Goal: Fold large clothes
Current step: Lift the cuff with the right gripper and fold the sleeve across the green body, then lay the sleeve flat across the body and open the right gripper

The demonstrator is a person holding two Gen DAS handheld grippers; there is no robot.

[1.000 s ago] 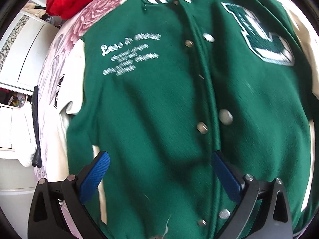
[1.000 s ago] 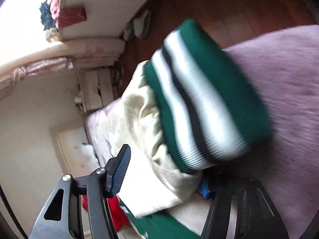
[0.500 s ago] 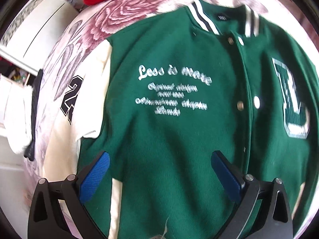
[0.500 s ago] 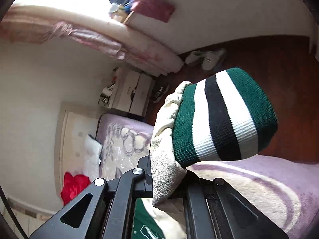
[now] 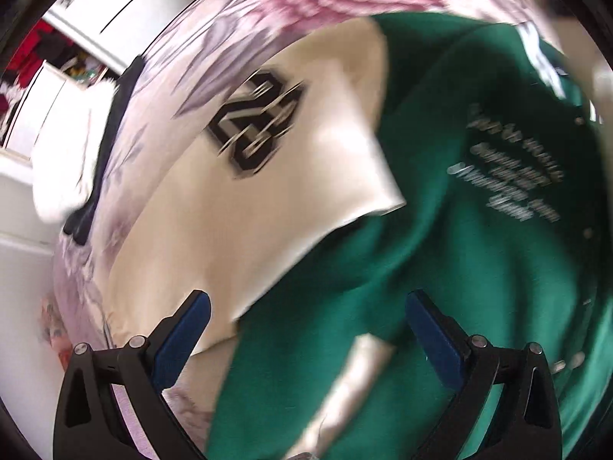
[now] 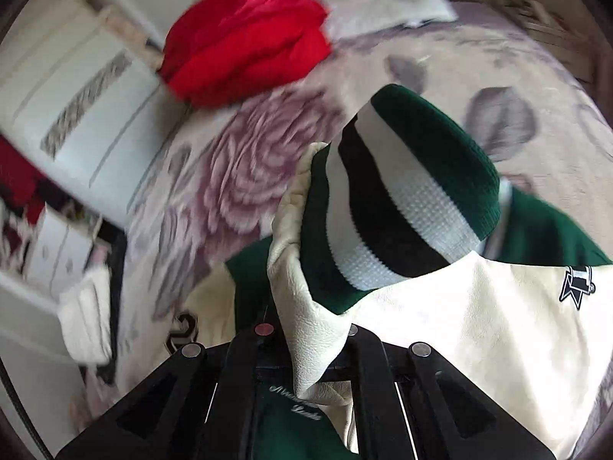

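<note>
The jaws of the left gripper (image 5: 306, 329) stand wide apart with nothing between them, the blue pads (image 5: 433, 337) bare. Ahead of them and partly between them lies the green varsity jacket (image 5: 479, 268), spread on a bedspread (image 5: 314, 4) printed with large pink roses. The body is a matte, woolly green; the picture is smeared by motion, so the white script on the chest cannot be read. Beyond the left jaw its left sleeve (image 5: 245, 199) lies flat, smooth cream with a leathery sheen and a black number patch, its long axis running from near that jaw up and away toward the shoulder. The collar end of the jacket points away from the jaws, to the far right.

In the right wrist view the jaws of the right gripper (image 6: 312, 345) are pressed together on the cream right sleeve (image 6: 479, 337), pinching grained, leather-like material just below the cuff (image 6: 402, 199). The cuff is ribbed knit in green, white and black bands, standing up straight ahead of the jaws and pointing away from them. The sleeve trails off to the right of the jaws, over the green body. Far ahead and to the left a red garment (image 6: 249, 38) lies bunched on the bedspread.
</note>
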